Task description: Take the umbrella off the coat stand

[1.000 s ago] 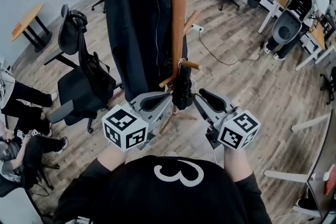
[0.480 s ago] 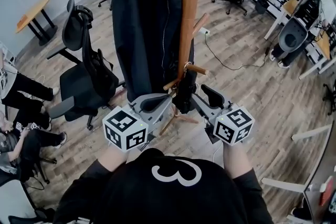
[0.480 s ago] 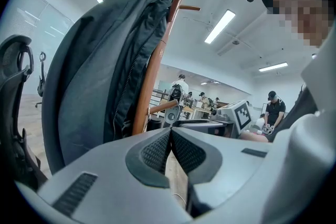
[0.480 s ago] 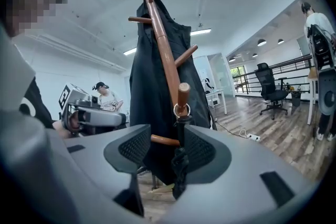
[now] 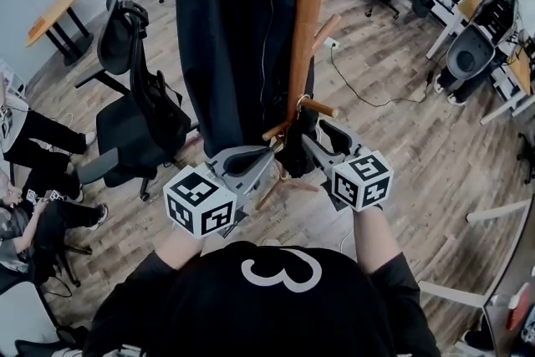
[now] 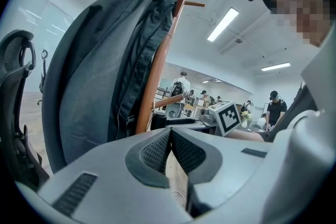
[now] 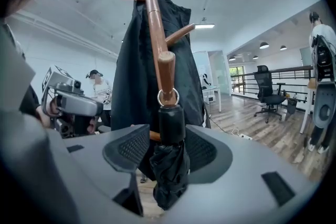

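Observation:
A folded black umbrella (image 7: 170, 165) hangs by a metal ring (image 7: 168, 97) from a low peg (image 7: 167, 73) of the wooden coat stand (image 5: 305, 29). In the head view the umbrella (image 5: 294, 150) hangs just beside the pole. My right gripper (image 7: 167, 147) has just been opening. Its jaws stand wide on either side of the umbrella's handle, and the pads do not press on it. My left gripper (image 6: 170, 134) is shut with nothing in it. It is held low, left of the pole (image 5: 269, 155). A dark coat (image 5: 230, 38) hangs over the stand's upper pegs.
A black office chair (image 5: 134, 104) stands close on the left of the stand. A cable (image 5: 359, 100) runs across the wooden floor on the right. More chairs and desks (image 5: 476, 46) are at the far right. Seated people (image 5: 33, 205) are at the left edge.
My right gripper has moved in toward the stand, so that its jaws now stand around the hanging umbrella. The left gripper has stayed about where it was.

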